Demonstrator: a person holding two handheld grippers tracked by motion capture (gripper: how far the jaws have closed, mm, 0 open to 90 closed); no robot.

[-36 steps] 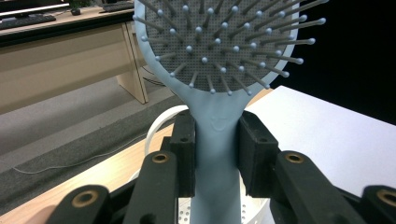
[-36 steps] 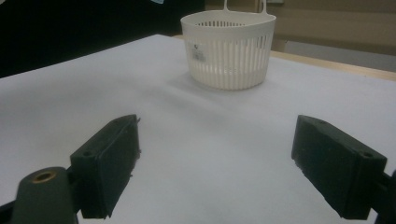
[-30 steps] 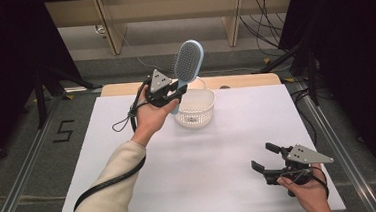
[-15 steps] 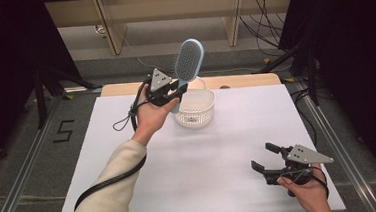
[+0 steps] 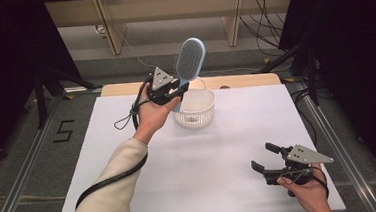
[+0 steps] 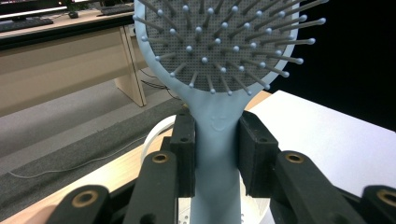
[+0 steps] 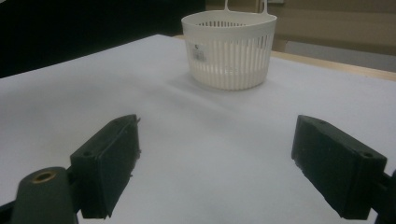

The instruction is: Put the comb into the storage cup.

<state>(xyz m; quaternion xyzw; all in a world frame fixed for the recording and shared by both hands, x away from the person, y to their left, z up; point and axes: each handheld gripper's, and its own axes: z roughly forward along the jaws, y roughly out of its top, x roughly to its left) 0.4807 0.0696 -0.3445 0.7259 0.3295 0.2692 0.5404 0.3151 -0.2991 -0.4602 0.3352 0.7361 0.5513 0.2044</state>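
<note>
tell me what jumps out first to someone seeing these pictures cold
The pale blue hairbrush draws the eye first: the left claw is shut on its handle and holds it upright, bristle side toward the person, at the far middle of the table. Right next to it a white slatted basket stands on the white top. The right claw hangs open and empty over the near right corner.

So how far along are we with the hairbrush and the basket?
Done: the left gripper has its jaws shut on the hairbrush handle. In hand: brush held upright over the white basket. Left: likely lowering it in; the right gripper waits open.
</note>
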